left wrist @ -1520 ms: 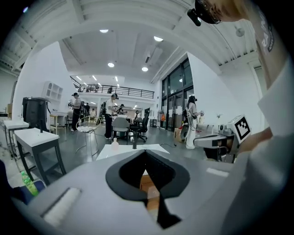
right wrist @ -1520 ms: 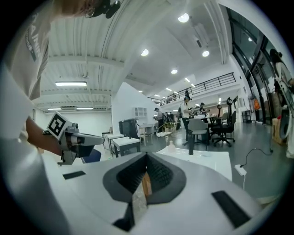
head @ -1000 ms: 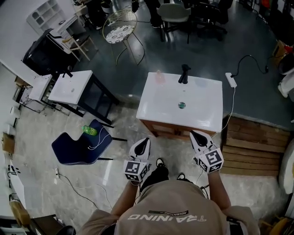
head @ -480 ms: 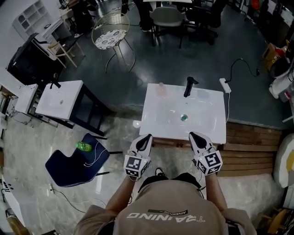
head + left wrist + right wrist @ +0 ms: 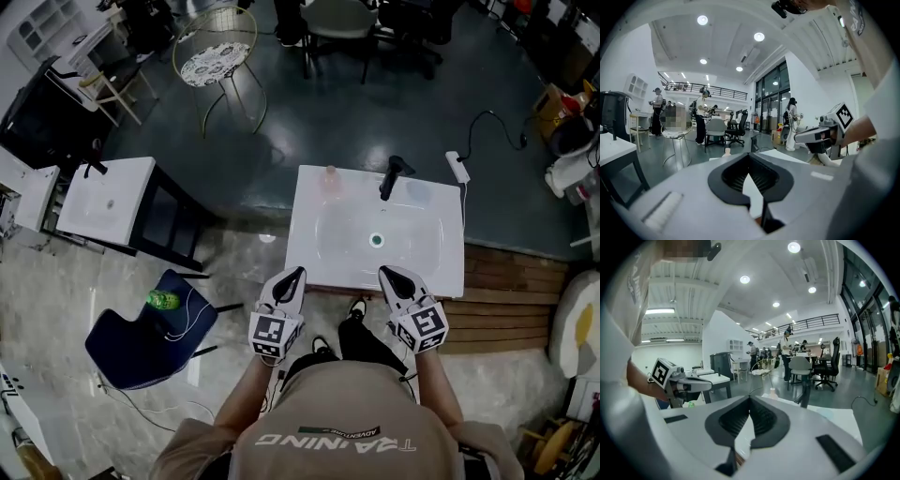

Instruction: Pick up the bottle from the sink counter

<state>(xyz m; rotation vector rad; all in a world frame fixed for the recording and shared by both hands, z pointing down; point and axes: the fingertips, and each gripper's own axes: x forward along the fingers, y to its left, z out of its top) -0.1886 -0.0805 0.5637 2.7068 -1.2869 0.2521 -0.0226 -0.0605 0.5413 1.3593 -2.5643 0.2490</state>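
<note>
The one bottle is small, pale and hard to make out, at the far edge of the sink counter, well ahead of both jaw tips. There are two grippers, the left gripper and the right gripper, each with its jaws pressed together on nothing.

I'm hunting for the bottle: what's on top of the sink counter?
On the sink counter, a small pale bottle stands at the back edge, left of the black faucet. Anything beneath is covered.

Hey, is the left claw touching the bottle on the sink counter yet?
Apart. The head view shows the left claw at the near edge of the counter, while the bottle stands at the far edge, bare white surface between them.
</note>
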